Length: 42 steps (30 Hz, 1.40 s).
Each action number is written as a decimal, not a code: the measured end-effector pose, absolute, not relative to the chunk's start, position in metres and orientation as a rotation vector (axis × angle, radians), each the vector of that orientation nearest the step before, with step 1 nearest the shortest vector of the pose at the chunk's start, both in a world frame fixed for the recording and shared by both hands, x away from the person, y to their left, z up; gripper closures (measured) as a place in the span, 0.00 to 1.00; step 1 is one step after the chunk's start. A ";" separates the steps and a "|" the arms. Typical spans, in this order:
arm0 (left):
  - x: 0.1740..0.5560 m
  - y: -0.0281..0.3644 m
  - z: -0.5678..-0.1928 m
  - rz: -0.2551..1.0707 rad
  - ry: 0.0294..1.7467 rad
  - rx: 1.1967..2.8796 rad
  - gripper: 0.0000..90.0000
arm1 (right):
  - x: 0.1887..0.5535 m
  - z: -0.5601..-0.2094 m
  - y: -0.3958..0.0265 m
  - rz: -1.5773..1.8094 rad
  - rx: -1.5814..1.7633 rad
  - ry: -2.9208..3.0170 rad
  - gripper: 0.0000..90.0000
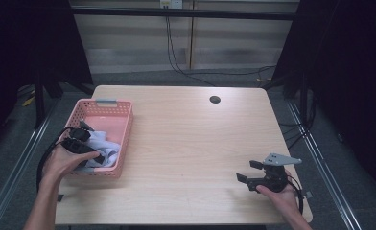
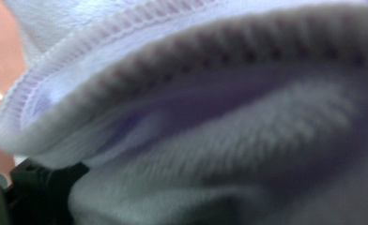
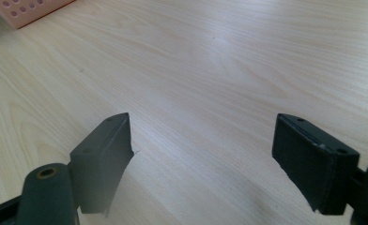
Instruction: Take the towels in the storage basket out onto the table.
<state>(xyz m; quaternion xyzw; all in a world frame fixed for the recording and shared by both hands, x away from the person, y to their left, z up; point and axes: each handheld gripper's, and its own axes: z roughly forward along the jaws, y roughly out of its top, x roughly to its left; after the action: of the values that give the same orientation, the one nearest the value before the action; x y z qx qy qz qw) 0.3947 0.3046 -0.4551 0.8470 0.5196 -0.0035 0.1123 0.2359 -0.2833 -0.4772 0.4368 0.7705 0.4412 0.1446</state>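
Whether the jaws of the left gripper (image 1: 96,158) are closed on anything cannot be told; they are buried in the pale cloth (image 1: 102,146), whose stitched hem (image 2: 126,33) is seen pressed close in the left gripper view. The cloth is held inside the pink basket (image 1: 126,139) at the table's (image 1: 191,139) left edge. The right gripper (image 1: 247,171) is held wide apart and empty, low over bare wood near the right front corner.
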 end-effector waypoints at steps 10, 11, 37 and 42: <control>0.399 0.292 -0.459 0.030 1.553 2.592 0.08 | 0.237 -0.478 -0.281 1.265 1.250 2.239 0.22; 0.399 0.292 -0.458 0.047 1.541 2.601 0.16 | 0.237 -0.478 -0.281 1.265 1.244 2.249 0.22; 0.388 0.313 -0.437 0.067 1.413 2.359 0.45 | 0.238 -0.478 -0.283 1.274 1.271 2.259 0.21; 0.385 0.321 -0.427 0.042 1.381 2.298 0.45 | 0.238 -0.478 -0.283 1.275 1.278 2.264 0.21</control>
<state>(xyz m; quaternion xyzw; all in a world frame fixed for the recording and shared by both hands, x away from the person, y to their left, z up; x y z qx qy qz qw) 0.3847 0.3206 -0.4269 0.8344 0.5015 0.0152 0.2281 0.2382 -0.2830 -0.4777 0.4381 0.7759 0.4370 0.1227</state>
